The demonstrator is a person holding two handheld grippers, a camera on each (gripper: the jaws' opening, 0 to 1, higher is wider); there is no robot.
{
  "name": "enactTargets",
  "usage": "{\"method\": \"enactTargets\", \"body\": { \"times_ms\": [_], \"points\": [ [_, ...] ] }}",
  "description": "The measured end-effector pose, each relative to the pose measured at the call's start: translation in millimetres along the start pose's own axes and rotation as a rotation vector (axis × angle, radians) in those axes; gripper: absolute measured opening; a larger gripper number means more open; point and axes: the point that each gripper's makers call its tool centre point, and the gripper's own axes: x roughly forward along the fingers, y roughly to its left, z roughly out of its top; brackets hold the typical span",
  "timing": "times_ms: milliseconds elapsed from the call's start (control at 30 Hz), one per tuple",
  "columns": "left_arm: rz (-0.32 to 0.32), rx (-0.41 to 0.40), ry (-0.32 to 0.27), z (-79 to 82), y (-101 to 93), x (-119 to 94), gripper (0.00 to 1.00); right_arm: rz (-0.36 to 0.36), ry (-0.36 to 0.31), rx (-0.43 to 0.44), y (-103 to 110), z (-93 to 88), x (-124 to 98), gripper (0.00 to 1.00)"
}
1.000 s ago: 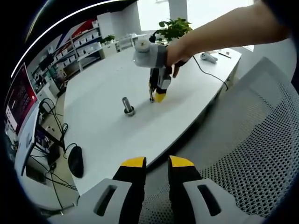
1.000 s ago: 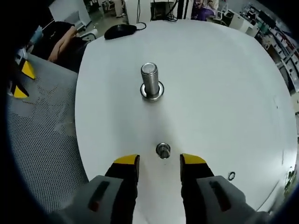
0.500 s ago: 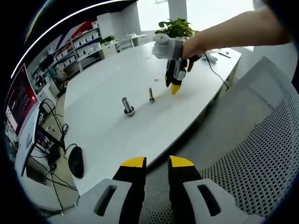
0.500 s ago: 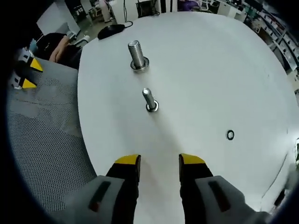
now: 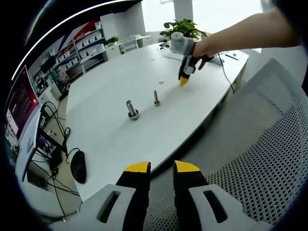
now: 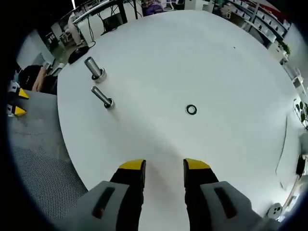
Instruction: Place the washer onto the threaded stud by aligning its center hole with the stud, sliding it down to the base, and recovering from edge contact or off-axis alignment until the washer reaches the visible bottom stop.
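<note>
On the white table (image 5: 110, 139) a small dark washer (image 5: 161, 82) lies flat, past a thin threaded stud (image 5: 156, 98) and a thicker stud (image 5: 131, 109), both upright. A hand holds my right gripper (image 5: 183, 82) just right of the washer, tips down and above the tabletop. In the right gripper view the washer (image 6: 191, 109) lies ahead of the open right gripper (image 6: 164, 166), and the thin stud (image 6: 103, 97) and thick stud (image 6: 94, 69) stand far left. My left gripper (image 5: 162, 168) hangs open over the table's near edge, nothing between its fingers.
A grey mesh chair (image 5: 255, 139) is at the right, close to the left gripper. A black mouse (image 5: 78, 166), cables and a monitor (image 5: 20, 102) sit on a lower desk at the left. A potted plant (image 5: 180, 29) stands at the table's far end.
My right gripper has drawn back from the thin stud and travelled toward the washer; in its view the studs slid off to the left and the washer came to the middle. The left gripper stayed still.
</note>
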Motion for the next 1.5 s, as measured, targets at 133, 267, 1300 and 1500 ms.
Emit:
{"method": "enactTargets", "body": {
  "times_ms": [133,267,1300,1500],
  "points": [
    [0.001,-0.002,0.002,-0.2,-0.5,-0.3,0.16,-0.049,-0.057,0.057,-12.1,15.6,3.5,0.34],
    [0.002,-0.004,0.003,-0.3,-0.2,-0.2,0.17,-0.039,-0.081,0.081,-12.1,25.1,12.3,0.33],
    [-0.004,-0.023,0.014,-0.5,-0.9,0.2,0.16,0.027,-0.07,-0.1,-24.0,59.4,43.6,0.15],
    [-0.003,-0.023,0.014,-0.5,-0.8,0.2,0.16,0.017,-0.06,-0.114,-17.7,58.1,42.4,0.15]
  ]
}}
